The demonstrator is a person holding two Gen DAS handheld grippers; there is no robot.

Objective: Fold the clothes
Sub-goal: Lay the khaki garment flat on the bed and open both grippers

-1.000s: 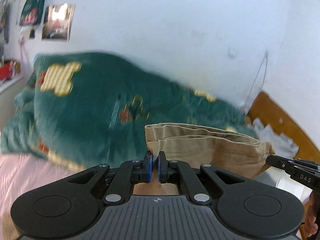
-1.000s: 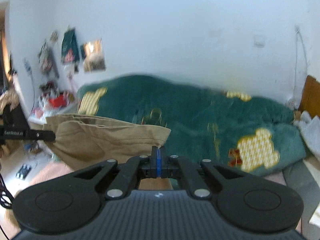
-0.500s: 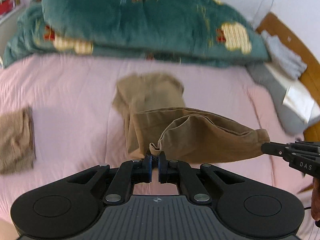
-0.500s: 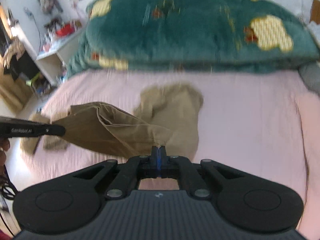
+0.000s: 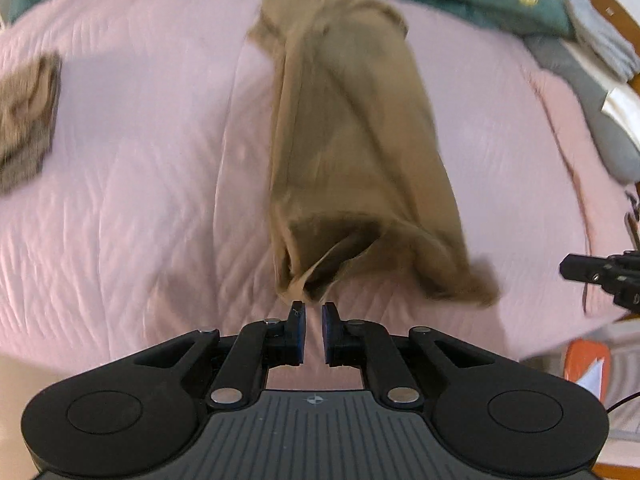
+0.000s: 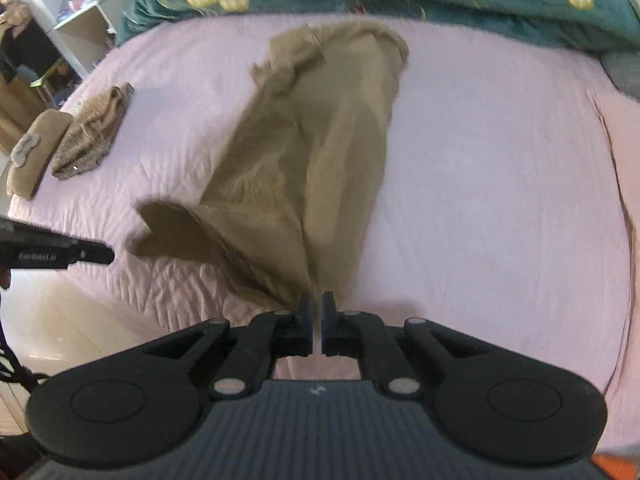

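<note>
Since prev frame tan trousers [image 5: 352, 148] dropped onto bed [image 5: 132, 184], laid long for folding; left hand-held gripper [image 5: 313, 316] & right hand-held gripper [image 6: 316, 307] jaws opening, cloth released, nothing held.

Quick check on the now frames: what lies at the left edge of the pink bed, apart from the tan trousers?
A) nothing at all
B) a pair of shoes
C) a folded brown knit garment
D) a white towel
C: a folded brown knit garment lies on the pink bed near its left edge, well apart from the tan trousers spread down the middle.
</note>
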